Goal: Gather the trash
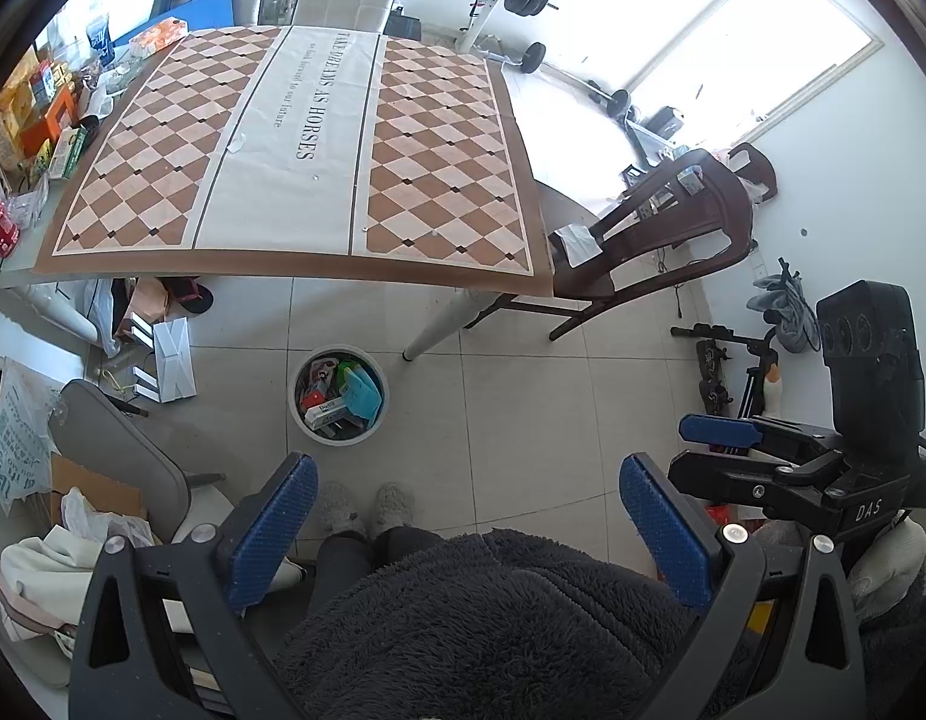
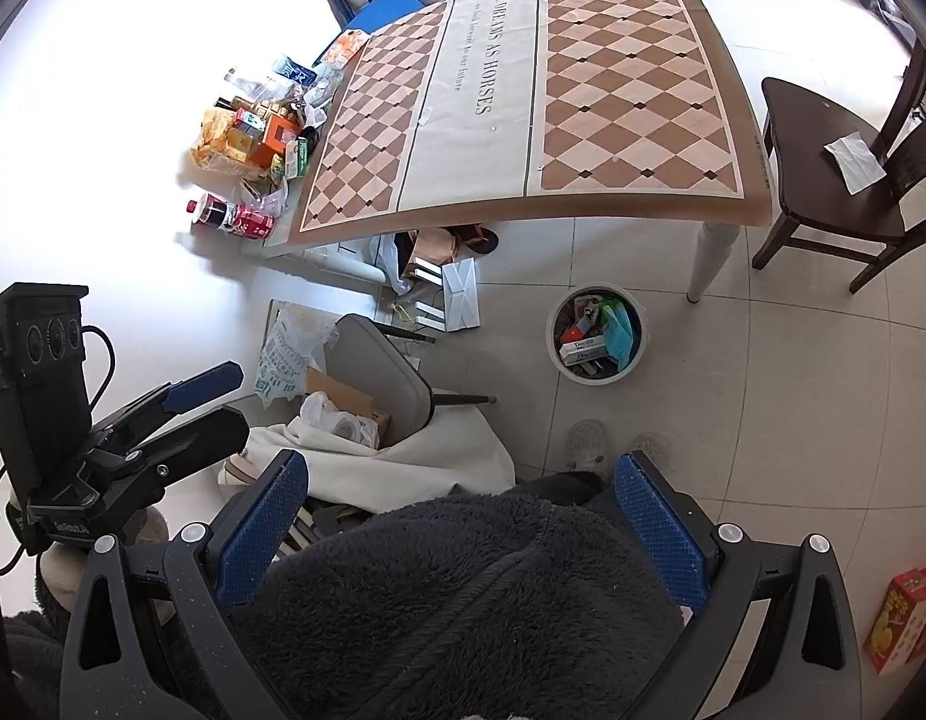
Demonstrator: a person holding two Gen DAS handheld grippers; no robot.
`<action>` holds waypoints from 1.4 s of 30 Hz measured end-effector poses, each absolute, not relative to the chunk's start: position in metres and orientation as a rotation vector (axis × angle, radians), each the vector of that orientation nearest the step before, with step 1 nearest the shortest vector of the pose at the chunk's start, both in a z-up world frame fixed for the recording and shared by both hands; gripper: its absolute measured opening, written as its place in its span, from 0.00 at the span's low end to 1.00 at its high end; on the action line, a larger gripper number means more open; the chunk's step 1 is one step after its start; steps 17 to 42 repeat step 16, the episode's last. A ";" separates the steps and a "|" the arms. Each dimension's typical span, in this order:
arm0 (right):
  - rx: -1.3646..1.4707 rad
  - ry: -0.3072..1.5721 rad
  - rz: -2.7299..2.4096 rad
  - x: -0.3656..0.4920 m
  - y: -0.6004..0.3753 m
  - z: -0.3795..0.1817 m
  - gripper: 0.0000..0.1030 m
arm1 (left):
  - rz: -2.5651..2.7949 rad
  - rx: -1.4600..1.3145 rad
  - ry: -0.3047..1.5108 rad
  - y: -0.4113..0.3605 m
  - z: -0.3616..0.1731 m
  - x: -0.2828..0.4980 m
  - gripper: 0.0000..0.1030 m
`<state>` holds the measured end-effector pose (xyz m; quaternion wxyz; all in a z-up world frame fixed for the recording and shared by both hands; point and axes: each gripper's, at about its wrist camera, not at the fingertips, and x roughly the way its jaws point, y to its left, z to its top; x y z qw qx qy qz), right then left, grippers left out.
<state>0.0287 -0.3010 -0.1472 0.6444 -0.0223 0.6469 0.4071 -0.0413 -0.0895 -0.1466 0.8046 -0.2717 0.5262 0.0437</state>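
A round white bin (image 1: 341, 394) (image 2: 596, 335) stands on the tiled floor by a table leg and holds several boxes and wrappers. My left gripper (image 1: 466, 534) is open and holds nothing; it hangs above the person's dark fleece lap, well short of the bin. My right gripper (image 2: 463, 534) is likewise open with nothing between its blue pads. In the left wrist view the right gripper (image 1: 727, 435) shows at the right edge. In the right wrist view the left gripper (image 2: 205, 387) shows at the left. Packets, boxes and a red cola bottle (image 2: 232, 217) crowd the table's left end.
A checked tablecloth (image 1: 295, 144) covers the table. A dark wooden chair (image 2: 835, 180) with a white tissue (image 2: 854, 161) stands at the right. A grey chair (image 2: 385, 378), bags and cardboard lie at the left. A red-yellow box (image 2: 907, 618) sits on the floor.
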 end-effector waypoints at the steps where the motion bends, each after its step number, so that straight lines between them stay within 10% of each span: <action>1: -0.051 1.474 0.928 0.029 -0.301 -0.147 1.00 | 0.093 -0.582 1.126 -0.090 -0.146 -0.041 1.00; 42: -0.050 1.472 0.928 0.029 -0.302 -0.148 1.00 | 0.089 -0.570 1.114 -0.095 -0.137 -0.041 1.00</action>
